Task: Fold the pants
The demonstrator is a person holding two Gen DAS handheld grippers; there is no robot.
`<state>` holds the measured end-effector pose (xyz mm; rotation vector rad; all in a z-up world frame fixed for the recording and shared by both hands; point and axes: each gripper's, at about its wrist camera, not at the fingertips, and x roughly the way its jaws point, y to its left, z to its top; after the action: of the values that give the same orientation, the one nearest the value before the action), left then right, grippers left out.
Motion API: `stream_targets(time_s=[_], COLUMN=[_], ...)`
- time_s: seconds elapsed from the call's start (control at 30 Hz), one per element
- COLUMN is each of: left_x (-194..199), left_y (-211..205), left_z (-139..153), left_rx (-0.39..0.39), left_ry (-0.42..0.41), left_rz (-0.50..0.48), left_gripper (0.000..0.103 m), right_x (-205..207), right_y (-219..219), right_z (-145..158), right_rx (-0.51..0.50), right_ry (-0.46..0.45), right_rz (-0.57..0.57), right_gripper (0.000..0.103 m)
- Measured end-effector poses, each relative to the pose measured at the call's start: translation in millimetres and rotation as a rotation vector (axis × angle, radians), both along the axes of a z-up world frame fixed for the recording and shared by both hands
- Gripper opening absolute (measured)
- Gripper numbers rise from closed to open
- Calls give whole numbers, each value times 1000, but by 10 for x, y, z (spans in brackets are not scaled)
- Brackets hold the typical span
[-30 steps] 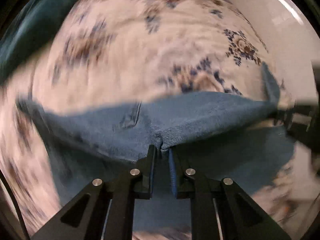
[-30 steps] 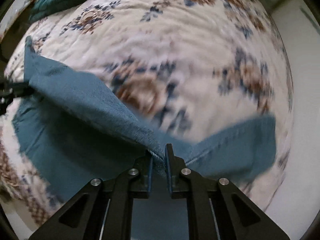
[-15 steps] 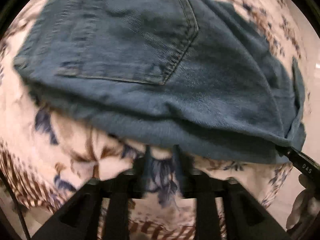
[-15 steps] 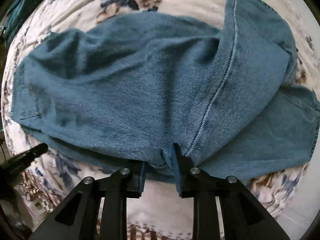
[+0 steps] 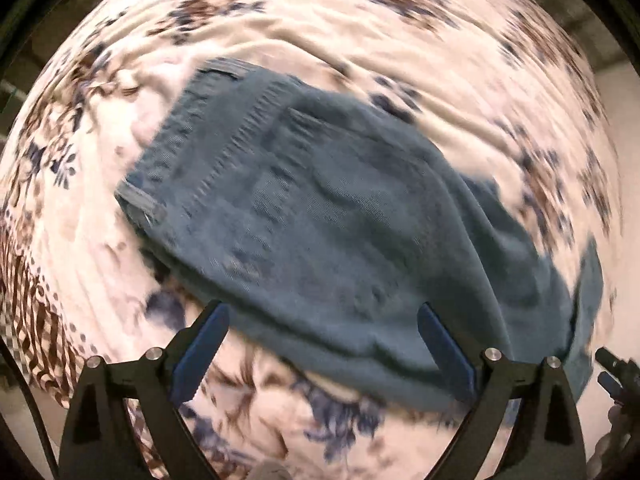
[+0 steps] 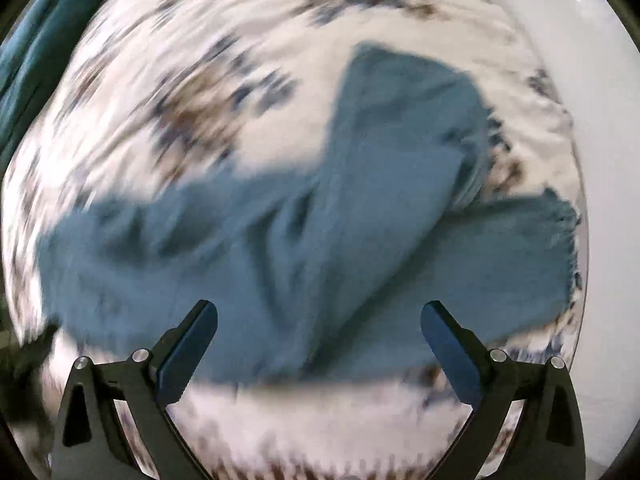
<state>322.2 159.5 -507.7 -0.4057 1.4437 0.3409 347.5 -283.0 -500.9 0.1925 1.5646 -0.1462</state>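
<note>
The blue denim pants (image 5: 328, 220) lie folded on a floral bedspread (image 5: 360, 32), waistband toward the upper left in the left wrist view. My left gripper (image 5: 322, 338) is open and empty, just above the near folded edge. In the right wrist view the pants (image 6: 320, 240) lie bunched, with one leg end angled up to the right. My right gripper (image 6: 320, 332) is open and empty over their near edge. The right gripper's tip (image 5: 614, 368) shows at the right edge of the left wrist view. Both views are blurred.
A teal cloth (image 6: 36, 52) lies at the far left of the bed. The bedspread's checked, brown-patterned border (image 5: 28, 320) runs along the near left. A pale floor or wall (image 6: 604, 160) lies beyond the bed's right edge.
Both grippers carried the pants' edge over and laid it down, then let go and opened wide. Both have pulled back and up from the denim.
</note>
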Motion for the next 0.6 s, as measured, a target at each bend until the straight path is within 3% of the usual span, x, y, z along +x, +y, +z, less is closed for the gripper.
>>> stream_targets(time_s=[0.1, 0.27, 0.33, 0.4, 0.47, 0.6], left_x=[144, 229, 218, 184, 138, -17], left_y=[160, 363, 381, 365, 330, 267], left_z=[-148, -433, -523, -574, -581, -535], left_rx=[57, 99, 110, 114, 112, 89], left_ry=[24, 89, 110, 126, 133, 122], left_rz=[44, 94, 88, 74, 64, 77], left_gripper=[96, 96, 96, 96, 96, 96], right_x=[484, 1074, 1112, 1075, 954, 366], right_y=[-144, -178, -160, -179, -308, -900], right_z=[-286, -908, -1031, -956, -686, -61], right_rx=[-46, -131, -165, -161, -139, -42], right_ry=[8, 119, 153, 117, 33, -138], right_rz=[-55, -33, -3, -1, -59, -340], right_gripper=[97, 72, 33, 10, 9, 8])
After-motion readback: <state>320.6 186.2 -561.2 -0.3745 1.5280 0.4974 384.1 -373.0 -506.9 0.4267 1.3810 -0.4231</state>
